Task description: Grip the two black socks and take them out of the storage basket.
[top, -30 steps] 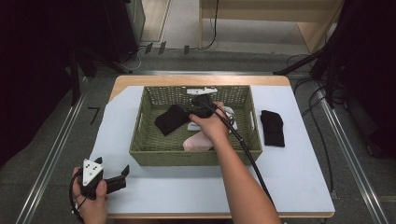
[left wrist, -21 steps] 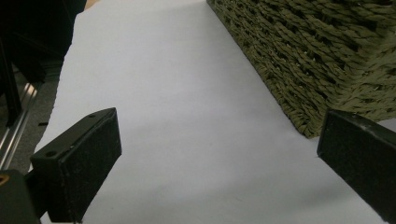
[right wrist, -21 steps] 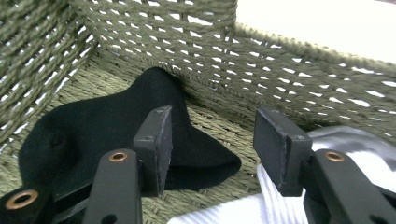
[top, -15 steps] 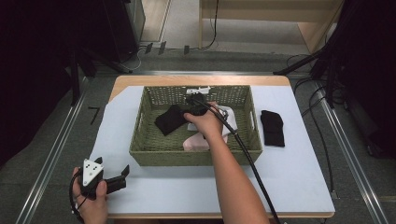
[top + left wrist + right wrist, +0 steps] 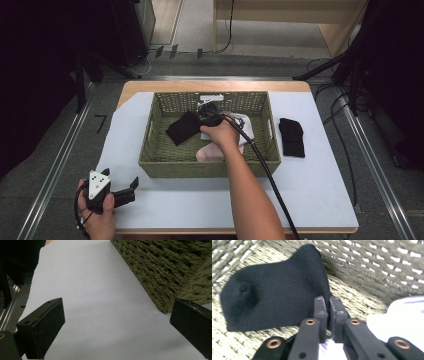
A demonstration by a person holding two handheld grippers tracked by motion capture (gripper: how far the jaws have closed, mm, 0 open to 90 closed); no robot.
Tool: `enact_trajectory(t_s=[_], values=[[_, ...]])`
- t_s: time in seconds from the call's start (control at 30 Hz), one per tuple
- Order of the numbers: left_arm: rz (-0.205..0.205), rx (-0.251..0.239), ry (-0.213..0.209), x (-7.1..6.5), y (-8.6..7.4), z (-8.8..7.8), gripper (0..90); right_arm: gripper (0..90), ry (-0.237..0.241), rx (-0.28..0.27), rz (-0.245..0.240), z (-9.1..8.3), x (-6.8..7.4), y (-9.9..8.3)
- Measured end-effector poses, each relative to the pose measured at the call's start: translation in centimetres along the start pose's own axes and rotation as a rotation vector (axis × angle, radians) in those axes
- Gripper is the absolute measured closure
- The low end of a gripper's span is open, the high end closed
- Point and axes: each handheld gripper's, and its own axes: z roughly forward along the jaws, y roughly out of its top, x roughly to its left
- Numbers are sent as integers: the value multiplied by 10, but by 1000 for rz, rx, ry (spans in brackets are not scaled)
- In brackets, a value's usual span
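Right gripper [image 5: 329,315] has just snapped closed, pinching the edge of the black sock [image 5: 274,292] inside the wicker basket [image 5: 155,165]. Left gripper [image 5: 117,325] sits wide open, holding nothing, just outside the basket's near-left corner.

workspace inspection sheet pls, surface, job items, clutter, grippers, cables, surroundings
surface: table under a pale sheet, wood edge at the far side.
job's things: green woven basket holds a black sock, pink and white cloth beside it; a second black sock lies on the sheet to the basket's right.
clutter: nothing seen.
grippers: right gripper in the basket, jaws just closed, pinching the black sock's edge; left gripper open over bare sheet near the basket's corner, holding nothing.
cables: black cable trails from the right gripper along the forearm; more cables on the floor.
surroundings: grey floor, metal rails at both sides, dark stands, wooden furniture beyond.
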Motion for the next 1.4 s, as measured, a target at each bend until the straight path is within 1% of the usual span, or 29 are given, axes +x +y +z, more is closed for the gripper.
enact_trajectory(t_s=[0.1,0.13,0.2,0.23,0.37,0.47,0.63,0.8,0.97,1.17,1.4], values=[[0,-1,0,0,0,0,6,878,-3,-44,-37,-5,3,4],[0,0,0,0,0,0,6,879,-5,-53,-43,-7,4,5],[-1,-2,-1,0,0,0,6,881,-7,-89,-57,-14,5,7],[0,-1,0,0,0,0,6,881,-8,-102,-54,-16,6,7],[-3,-3,0,0,0,0,6,882,-16,-176,-81,-29,6,8],[-1,0,0,0,0,0,6,882,-18,-229,-90,-41,6,8],[0,-1,2,-1,0,1,6,882,-21,-301,-110,-61,5,9],[4,3,2,-1,0,0,6,883,-19,-376,-95,-85,0,9],[2,1,2,-1,0,0,6,883,-29,-423,-98,-103,-7,7],[6,3,3,-1,0,0,6,883,-36,-483,-82,-121,-16,4],[10,4,4,-1,0,1,6,883,-53,-589,-57,-143,-31,-3]])
